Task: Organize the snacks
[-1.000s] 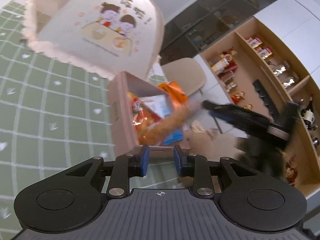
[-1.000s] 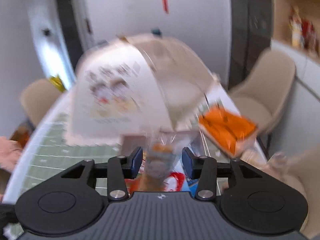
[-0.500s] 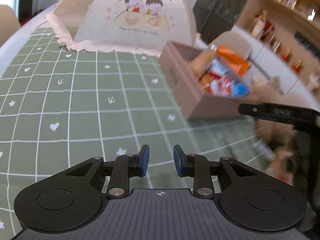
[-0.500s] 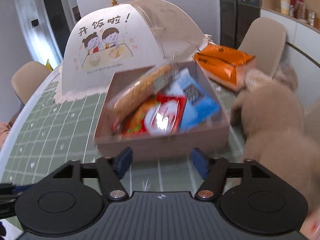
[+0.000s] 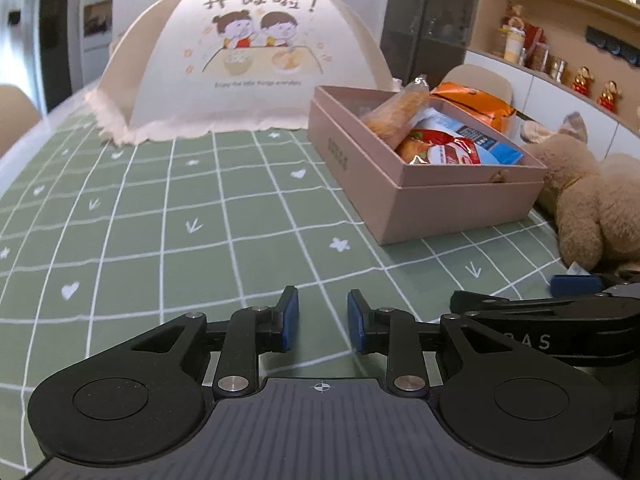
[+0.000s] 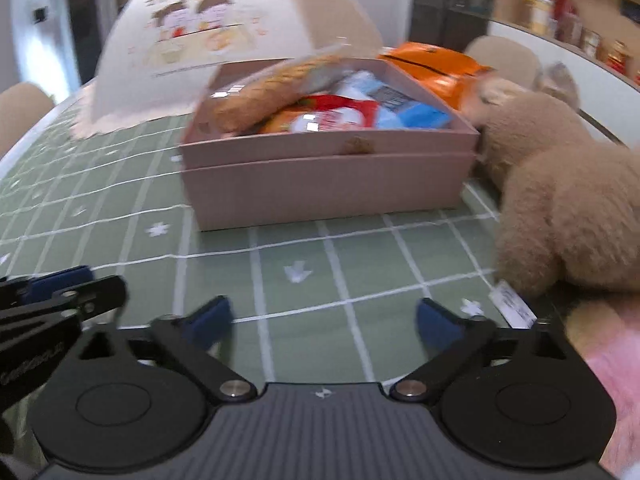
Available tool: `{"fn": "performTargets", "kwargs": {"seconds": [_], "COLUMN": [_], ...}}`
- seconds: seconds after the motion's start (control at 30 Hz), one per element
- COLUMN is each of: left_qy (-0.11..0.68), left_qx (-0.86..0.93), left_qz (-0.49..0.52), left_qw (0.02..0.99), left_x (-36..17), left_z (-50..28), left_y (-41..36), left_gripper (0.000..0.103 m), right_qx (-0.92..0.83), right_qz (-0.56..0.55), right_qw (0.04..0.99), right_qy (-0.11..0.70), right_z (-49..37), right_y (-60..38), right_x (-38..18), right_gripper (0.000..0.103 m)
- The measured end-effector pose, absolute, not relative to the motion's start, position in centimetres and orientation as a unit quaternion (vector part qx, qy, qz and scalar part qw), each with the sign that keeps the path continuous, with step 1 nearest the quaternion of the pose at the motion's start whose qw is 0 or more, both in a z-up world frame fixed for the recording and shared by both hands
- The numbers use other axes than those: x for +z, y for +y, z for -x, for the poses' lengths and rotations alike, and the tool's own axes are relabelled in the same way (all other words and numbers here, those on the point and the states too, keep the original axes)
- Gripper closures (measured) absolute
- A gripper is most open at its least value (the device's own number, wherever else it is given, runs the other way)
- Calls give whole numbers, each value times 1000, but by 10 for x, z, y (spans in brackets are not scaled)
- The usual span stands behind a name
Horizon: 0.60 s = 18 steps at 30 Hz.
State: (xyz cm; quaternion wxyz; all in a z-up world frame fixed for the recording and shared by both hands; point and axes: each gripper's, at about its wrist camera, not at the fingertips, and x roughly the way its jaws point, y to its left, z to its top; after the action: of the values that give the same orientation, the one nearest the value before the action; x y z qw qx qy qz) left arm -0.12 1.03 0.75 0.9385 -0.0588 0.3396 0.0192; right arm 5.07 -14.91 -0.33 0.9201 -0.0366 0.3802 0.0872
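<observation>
Left hand-held gripper [image 5: 322,320] empty, pads narrowly apart, low over table [image 5: 160,220]. Right hand-held gripper [image 6: 322,318] spread wide, empty. Snacks [image 5: 436,136] piled in pink box [image 5: 460,200], plush toy [image 6: 560,184] just beside.

Both grippers have pulled back from the pink box [image 5: 420,196]. The long golden snack [image 5: 396,114] now lies inside it, released. The right gripper [image 6: 324,322] has spread wide; the left gripper [image 5: 323,320] now hovers over green tablecloth [image 5: 160,220].
</observation>
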Motion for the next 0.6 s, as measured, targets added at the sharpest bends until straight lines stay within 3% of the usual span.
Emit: {"fn": "performTargets", "kwargs": {"seconds": [0.2, 0.6], "left_qy": [318, 316], "left_qx": [36, 22], "left_qz": [-15, 22], "left_qw": [947, 948], "left_x": [2, 0], "left_z": [1, -3], "left_y": [-15, -7], "left_gripper": [74, 73], "right_qx": [104, 101], "right_qz": [28, 23], "right_qw": [929, 938], "right_qy": [353, 332], "right_z": [-53, -51], "right_y": [-165, -165], "right_x": [-8, -12], "right_gripper": [0, 0]}}
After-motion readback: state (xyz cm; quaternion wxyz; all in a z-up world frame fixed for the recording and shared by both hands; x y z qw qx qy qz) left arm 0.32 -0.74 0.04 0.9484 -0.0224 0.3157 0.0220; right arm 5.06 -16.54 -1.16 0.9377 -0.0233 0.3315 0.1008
